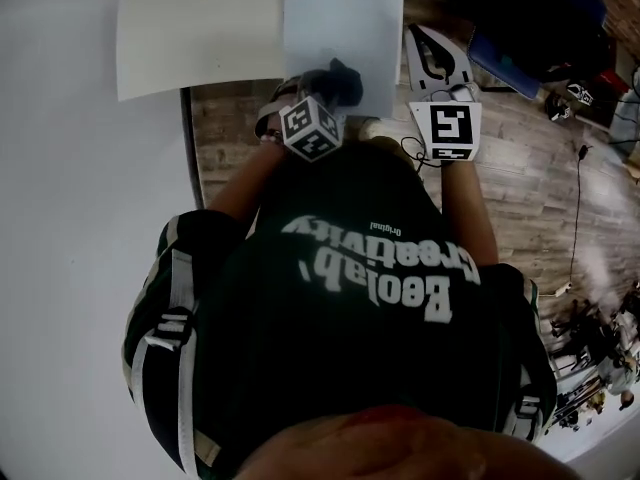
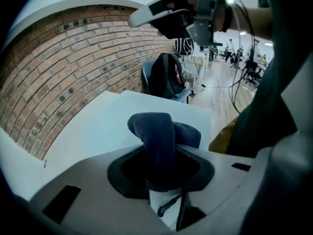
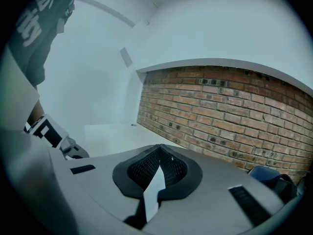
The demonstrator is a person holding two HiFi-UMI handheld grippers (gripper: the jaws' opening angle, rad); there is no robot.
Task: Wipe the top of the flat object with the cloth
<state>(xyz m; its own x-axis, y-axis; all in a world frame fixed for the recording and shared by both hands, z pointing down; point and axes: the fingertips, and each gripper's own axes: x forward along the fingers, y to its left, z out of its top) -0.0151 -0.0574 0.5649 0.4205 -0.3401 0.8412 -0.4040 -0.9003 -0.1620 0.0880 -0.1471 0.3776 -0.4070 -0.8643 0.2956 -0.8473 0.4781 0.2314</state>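
L claw (image 2: 164, 168) grips cloth (image 2: 161, 131) over sheet (image 1: 340, 18), near its edge; R claw (image 3: 159, 168) shut.

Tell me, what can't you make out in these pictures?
- Whether the cloth touches the flat object: the left tongs hide the contact in the left gripper view, and their marker cube hides it in the head view.
- Floor clutter at the head view's right edge: too small to name.

With both arms (image 1: 468, 218) stretched forward side by side, the left gripper (image 1: 330, 86) pinches the cloth (image 2: 164, 141) between its jaws, while the right gripper (image 1: 436, 56) has its jaws pressed together on nothing.
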